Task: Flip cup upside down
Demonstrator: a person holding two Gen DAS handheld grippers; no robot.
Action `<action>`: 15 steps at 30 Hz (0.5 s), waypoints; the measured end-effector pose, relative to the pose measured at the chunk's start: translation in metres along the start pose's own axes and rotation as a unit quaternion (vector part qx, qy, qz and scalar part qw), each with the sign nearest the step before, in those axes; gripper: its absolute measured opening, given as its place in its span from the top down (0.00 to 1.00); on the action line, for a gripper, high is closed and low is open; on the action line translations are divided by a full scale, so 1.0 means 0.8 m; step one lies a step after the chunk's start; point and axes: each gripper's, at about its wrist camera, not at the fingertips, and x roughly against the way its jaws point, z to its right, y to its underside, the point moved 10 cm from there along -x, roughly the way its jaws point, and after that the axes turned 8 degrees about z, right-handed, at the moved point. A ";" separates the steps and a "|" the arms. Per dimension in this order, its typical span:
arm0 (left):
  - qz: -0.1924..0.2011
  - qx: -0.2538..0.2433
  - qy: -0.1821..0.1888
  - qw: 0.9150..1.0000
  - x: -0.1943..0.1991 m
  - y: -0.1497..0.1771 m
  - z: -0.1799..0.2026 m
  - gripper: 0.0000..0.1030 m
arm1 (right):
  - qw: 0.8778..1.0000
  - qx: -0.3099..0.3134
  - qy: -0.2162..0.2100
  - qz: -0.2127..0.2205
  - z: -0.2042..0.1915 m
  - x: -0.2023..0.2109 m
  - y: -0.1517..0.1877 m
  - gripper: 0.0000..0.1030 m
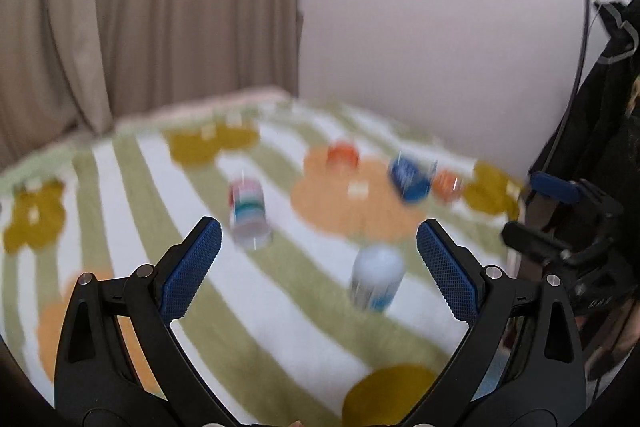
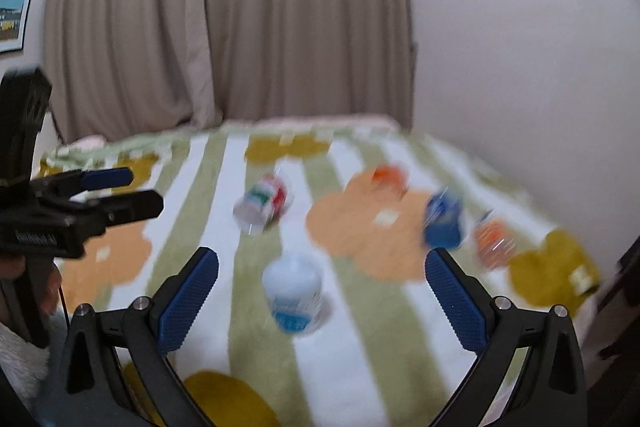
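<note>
Several small cups sit on a striped flower-print blanket (image 1: 280,307); both views are motion-blurred. A white and light-blue cup (image 1: 376,283) stands nearest, bottom up; it also shows in the right wrist view (image 2: 294,297). A red, green and white cup (image 1: 248,213) lies on its side, also in the right wrist view (image 2: 262,205). A blue cup (image 1: 410,179), (image 2: 442,223) and two orange cups (image 1: 342,155), (image 1: 448,183) sit farther back. My left gripper (image 1: 318,227) is open and empty above the blanket. My right gripper (image 2: 322,259) is open and empty, just above the white cup.
Beige curtains (image 1: 152,7) and a white wall (image 1: 440,7) stand behind the bed. Dark clothes hang on a rack (image 1: 600,87) at the right. The right gripper's body (image 1: 560,227) shows at the left view's right edge; the left gripper's body (image 2: 60,211) shows at the right view's left.
</note>
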 end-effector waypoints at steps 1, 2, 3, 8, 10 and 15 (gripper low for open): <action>0.018 -0.004 -0.006 1.000 0.012 -0.022 0.004 0.02 | 1.000 0.003 0.013 0.014 0.006 0.017 -0.024 0.00; 0.031 -0.006 -0.011 0.999 0.022 -0.038 0.008 0.00 | 0.999 0.007 0.026 0.025 0.011 0.030 -0.044 0.00; 0.046 -0.006 -0.017 0.999 0.034 -0.056 0.011 0.00 | 0.999 0.010 0.041 0.030 0.016 0.041 -0.059 0.00; 0.079 -0.010 -0.041 0.996 0.075 -0.089 0.023 0.00 | 0.994 -0.010 0.103 0.044 0.041 0.089 -0.096 0.00; 0.081 -0.017 -0.053 0.995 0.085 -0.086 0.025 0.00 | 0.991 -0.022 0.123 0.046 0.049 0.098 -0.096 0.00; 0.086 -0.024 -0.062 0.994 0.101 -0.085 0.029 0.00 | 0.987 -0.018 0.153 0.052 0.060 0.106 -0.084 0.00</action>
